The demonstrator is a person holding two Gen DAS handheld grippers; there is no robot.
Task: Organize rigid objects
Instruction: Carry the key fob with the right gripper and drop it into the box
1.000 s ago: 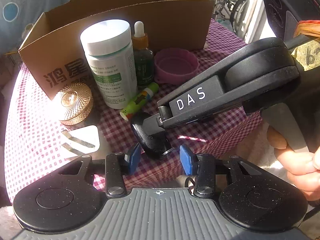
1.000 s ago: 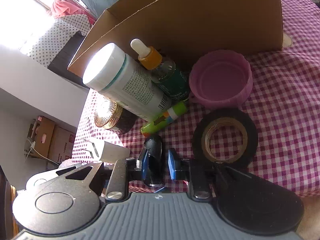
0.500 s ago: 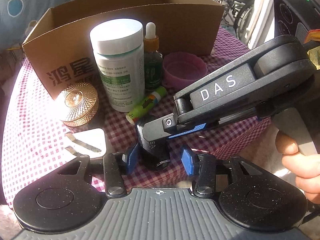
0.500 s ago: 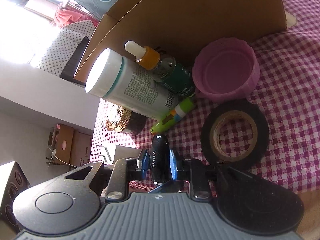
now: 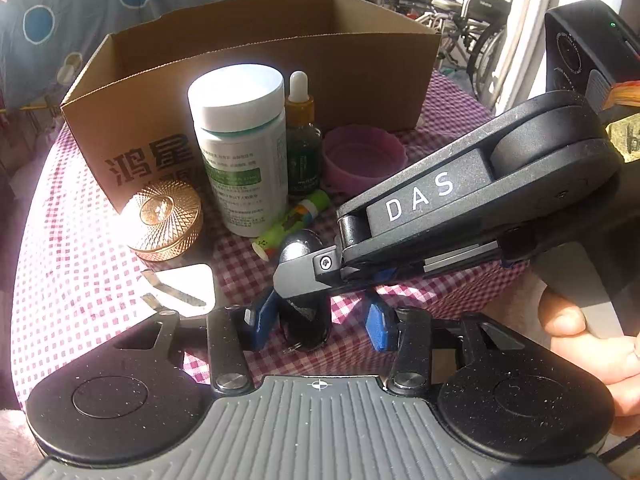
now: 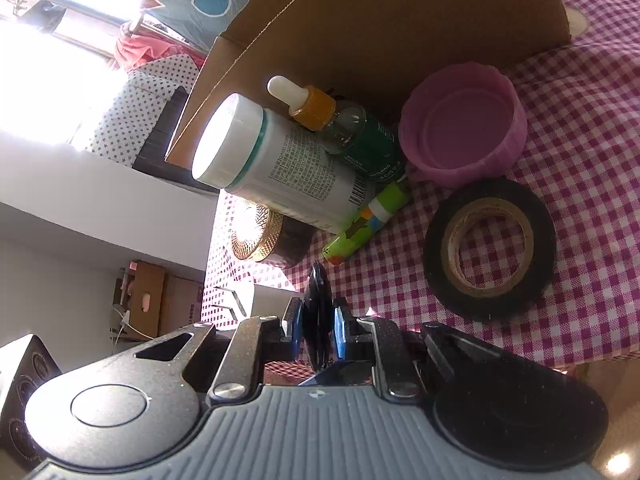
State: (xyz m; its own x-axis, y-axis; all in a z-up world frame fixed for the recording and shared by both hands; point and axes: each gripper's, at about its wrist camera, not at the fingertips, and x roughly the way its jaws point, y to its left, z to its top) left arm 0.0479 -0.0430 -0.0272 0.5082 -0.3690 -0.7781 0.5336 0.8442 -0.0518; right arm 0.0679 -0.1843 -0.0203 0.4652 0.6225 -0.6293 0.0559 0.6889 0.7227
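Your cardboard box (image 5: 256, 80) fills the upper middle of the left wrist view, open side up, its inside floor hidden behind the front wall; in the right wrist view its top is cut off by the frame edge. In front of it on the checked tablecloth (image 5: 76, 248) stand the white pill bottle (image 5: 240, 152), the dropper bottle (image 5: 302, 148) and the pink lid (image 5: 362, 160), with the gold tin (image 5: 164, 220) at centre left, washed out by glare. The black tape roll (image 6: 490, 254) lies at the right of the right wrist view; in the left view your right tool covers it. Your right gripper (image 6: 318, 330) has its jaws clamped on the black key fob (image 6: 318, 316), seen edge-on at lower centre, its lower end hidden. Your left gripper (image 5: 316, 320) has its jaws apart, straddling the same fob without clear contact. The small green tube (image 5: 292, 220) lies just beyond it.
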